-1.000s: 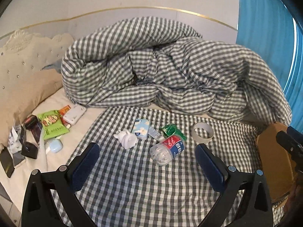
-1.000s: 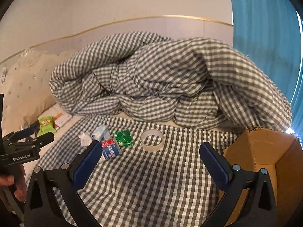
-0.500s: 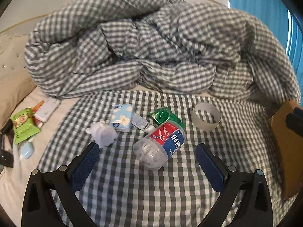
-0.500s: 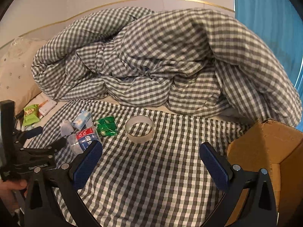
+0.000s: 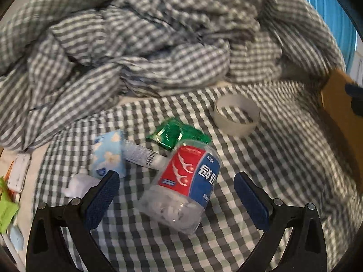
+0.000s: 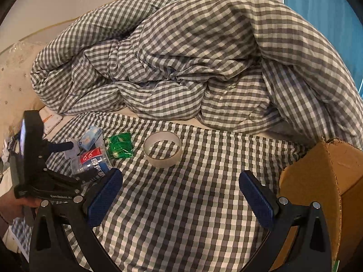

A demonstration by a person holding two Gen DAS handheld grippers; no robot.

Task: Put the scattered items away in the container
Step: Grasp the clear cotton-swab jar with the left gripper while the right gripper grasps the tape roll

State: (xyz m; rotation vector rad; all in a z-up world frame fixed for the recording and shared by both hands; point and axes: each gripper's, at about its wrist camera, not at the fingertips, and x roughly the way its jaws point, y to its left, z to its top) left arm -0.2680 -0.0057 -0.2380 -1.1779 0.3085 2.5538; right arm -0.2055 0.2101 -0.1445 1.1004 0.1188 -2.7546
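The left gripper (image 5: 177,181) is spread wide around the lying plastic bottle (image 5: 183,185), not gripping; the right gripper (image 6: 180,188) hangs open, empty. The bottle looks light, thin-walled and slippery, so squeeze gently across its labelled middle

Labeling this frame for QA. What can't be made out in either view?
- Box inside: right view sees only its outer wall; left view cuts it at the edge.
- White toy: left view, partly behind the left gripper's finger and blurred.
- Bottle base: right view, hidden by the left gripper.
- Tube print: too blurred to read.
- Green packet text: too small.
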